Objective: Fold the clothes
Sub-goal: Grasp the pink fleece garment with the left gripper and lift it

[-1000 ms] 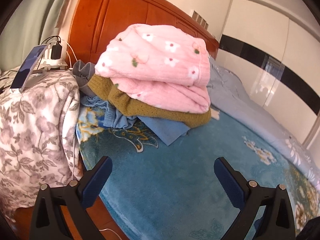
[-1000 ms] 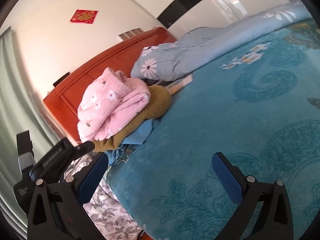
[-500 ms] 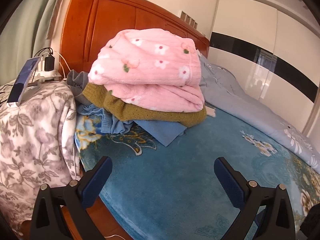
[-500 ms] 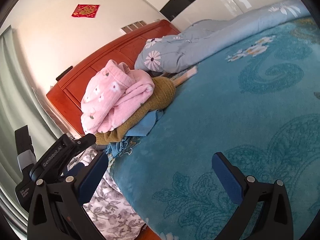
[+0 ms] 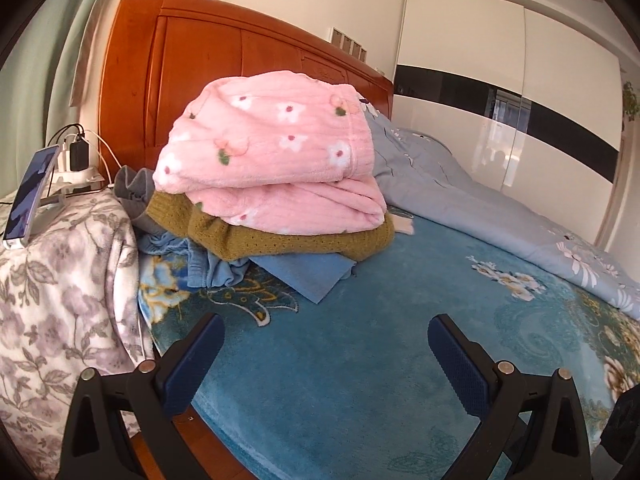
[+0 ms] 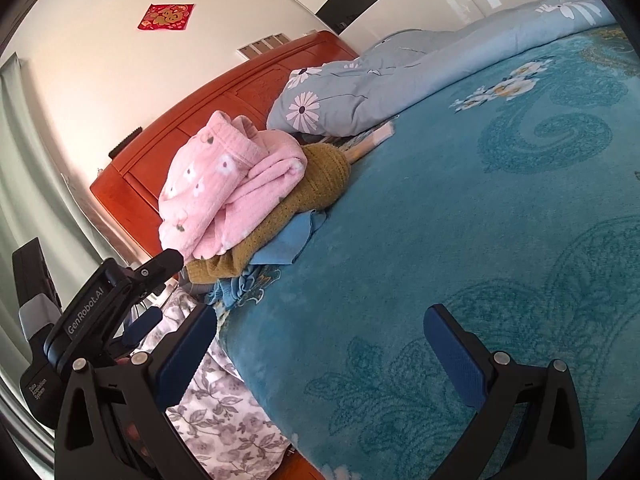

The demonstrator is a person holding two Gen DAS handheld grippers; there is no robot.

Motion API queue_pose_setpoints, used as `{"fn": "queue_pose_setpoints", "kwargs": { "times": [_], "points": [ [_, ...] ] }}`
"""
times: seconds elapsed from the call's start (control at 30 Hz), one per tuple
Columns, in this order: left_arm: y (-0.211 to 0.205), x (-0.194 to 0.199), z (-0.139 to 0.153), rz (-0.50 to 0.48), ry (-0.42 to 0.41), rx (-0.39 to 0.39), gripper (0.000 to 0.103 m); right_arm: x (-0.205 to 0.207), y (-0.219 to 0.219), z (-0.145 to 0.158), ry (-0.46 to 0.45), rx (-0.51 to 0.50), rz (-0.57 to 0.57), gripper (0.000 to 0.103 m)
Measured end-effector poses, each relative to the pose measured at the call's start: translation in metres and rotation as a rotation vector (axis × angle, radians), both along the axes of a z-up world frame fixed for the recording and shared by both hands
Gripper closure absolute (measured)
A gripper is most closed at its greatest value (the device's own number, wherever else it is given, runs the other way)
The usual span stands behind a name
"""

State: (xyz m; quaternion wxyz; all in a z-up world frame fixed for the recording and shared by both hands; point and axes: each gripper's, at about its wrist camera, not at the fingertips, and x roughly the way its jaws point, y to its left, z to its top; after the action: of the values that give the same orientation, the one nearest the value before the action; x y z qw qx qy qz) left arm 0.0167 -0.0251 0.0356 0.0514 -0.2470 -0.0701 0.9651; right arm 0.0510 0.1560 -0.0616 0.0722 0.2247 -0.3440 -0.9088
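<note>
Both grippers' jaws gape empty near the pink garment (image 5: 272,148), apparently folded.

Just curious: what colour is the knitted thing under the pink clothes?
Olive, mustard-green knit sweater, clearest in the left wrist view.

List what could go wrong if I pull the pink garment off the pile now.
1. The pink floral garment lies on the mustard knit and blue clothes; tugging it may drag those out of place.
2. The pile sits near the bed's edge, beside the phone and charger cables; clothes could slide off or snag them.
3. Both the left hand-held gripper and right hand-held gripper are open and empty; a one-sided grab may bunch the fleece.
</note>
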Motion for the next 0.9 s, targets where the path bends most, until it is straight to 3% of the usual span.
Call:
{"fn": "queue_pose_setpoints", "kwargs": {
  "times": [0.3, 0.47, 0.57, 0.8, 0.9],
  "points": [
    [-0.018, -0.022, 0.003, 0.048, 0.039, 0.017, 0.000, 0.000, -0.003, 0.004, -0.007, 0.073, -0.042, 0.000],
    [-0.045, -0.052, 0.019, 0.128, 0.149, 0.047, 0.000, -0.001, -0.001, 0.003, -0.023, 0.086, -0.045, 0.000],
    [-0.058, -0.079, 0.029, 0.119, 0.194, 0.064, 0.000, -0.006, -0.002, -0.003, -0.057, 0.071, -0.020, 0.000],
    [-0.052, -0.138, 0.034, 0.060, 0.143, -0.065, 0.000, -0.012, -0.011, -0.005, -0.095, 0.138, -0.010, 0.000],
    [-0.027, -0.153, 0.036, 0.008, 0.120, -0.197, 0.000, -0.013, -0.014, -0.006, -0.107, 0.162, -0.004, 0.000]
  ]
}}
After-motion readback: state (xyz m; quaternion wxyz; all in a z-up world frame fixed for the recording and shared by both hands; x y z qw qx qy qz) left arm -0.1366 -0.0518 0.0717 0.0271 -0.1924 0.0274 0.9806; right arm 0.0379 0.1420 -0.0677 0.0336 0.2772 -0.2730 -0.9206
